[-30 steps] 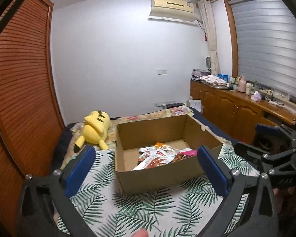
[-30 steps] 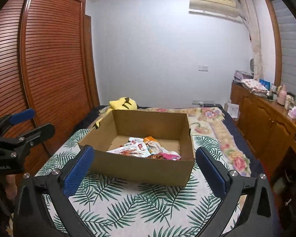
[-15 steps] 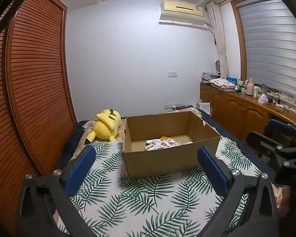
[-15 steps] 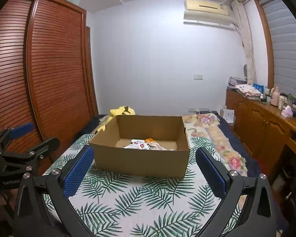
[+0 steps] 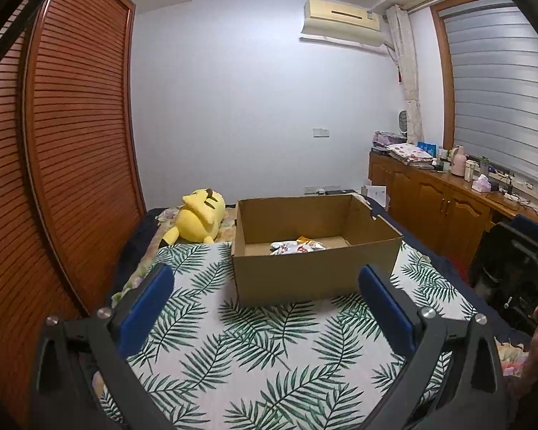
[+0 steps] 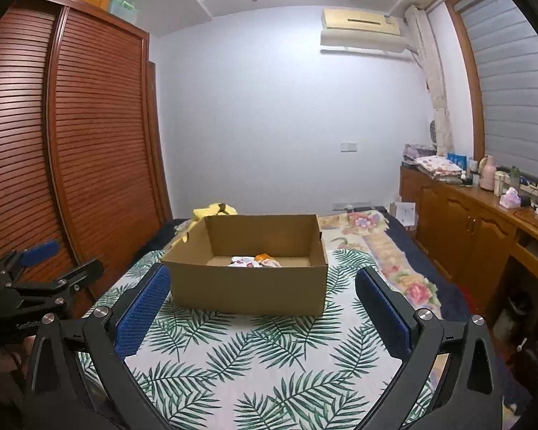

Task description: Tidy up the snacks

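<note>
**Q:** While both tools hang empty over the leaf-print bedspread point(image 5: 269, 351), where do the snacks sit?

**A:** Low in the cardboard box point(image 5: 315, 276), a small heap of snack packets point(image 5: 297, 247) on its floor, near the middle and toward the front wall. From my right side I see the same heap point(image 6: 254, 261) just over the box's near wall point(image 6: 247, 286). I see no packets out on the bedspread in either view.

**Q:** And your grippers?

**A:** My left gripper point(image 5: 265, 304) has its blue pads spread wide with nothing between them. My right gripper point(image 6: 262, 308) is spread the same, also empty. Both are held back from the box, short of its front wall.

**Q:** How would those packets handle?

**A:** I judge them light, soft and crinkly, with slick film that could slide between the pads. I would pinch one by a sealed edge or a corner, not across the puffed middle, where contents might crush. The box looks stiff enough to take by a wall, and light with so little inside.

**Q:** Anything nearby to avoid?

**A:** A yellow plush toy point(image 5: 199, 220) lies just beyond the box's left rear corner, well clear of my pads.
</note>
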`<state>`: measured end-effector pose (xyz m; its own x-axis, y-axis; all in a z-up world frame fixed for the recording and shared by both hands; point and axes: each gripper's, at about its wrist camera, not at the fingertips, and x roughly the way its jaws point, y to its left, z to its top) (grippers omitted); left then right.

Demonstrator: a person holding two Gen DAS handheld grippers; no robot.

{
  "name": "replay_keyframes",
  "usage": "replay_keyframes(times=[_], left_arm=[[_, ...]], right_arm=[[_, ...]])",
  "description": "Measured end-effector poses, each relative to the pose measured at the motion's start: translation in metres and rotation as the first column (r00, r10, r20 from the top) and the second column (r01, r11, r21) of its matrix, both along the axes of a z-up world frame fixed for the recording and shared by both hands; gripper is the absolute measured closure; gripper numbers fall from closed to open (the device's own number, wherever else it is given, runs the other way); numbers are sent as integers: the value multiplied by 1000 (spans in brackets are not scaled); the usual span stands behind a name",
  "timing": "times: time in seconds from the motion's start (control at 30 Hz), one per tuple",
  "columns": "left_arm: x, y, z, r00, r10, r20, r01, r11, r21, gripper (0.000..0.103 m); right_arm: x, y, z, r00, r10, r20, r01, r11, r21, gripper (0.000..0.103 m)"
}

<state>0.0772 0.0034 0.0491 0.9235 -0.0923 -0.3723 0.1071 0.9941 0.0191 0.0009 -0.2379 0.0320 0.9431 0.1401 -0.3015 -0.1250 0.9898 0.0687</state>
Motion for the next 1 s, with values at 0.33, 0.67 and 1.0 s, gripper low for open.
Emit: replay_keyframes(times=[0.33, 0.67, 1.0], left_arm=[[-5, 11, -20, 999, 27, -23, -27, 1000, -1, 0], [-5, 19, -33, 999, 37, -37, -38, 999, -19, 0], [-6, 20, -34, 999, 38, -33, -38, 999, -17, 0]], right_arm=[[-5, -2, -18, 1000, -14, -21, 14, 1000, -22, 0], [-2, -5, -35, 998, -26, -50, 25, 999, -35, 0], [0, -6, -36, 998, -30, -49, 28, 999, -43, 0]])
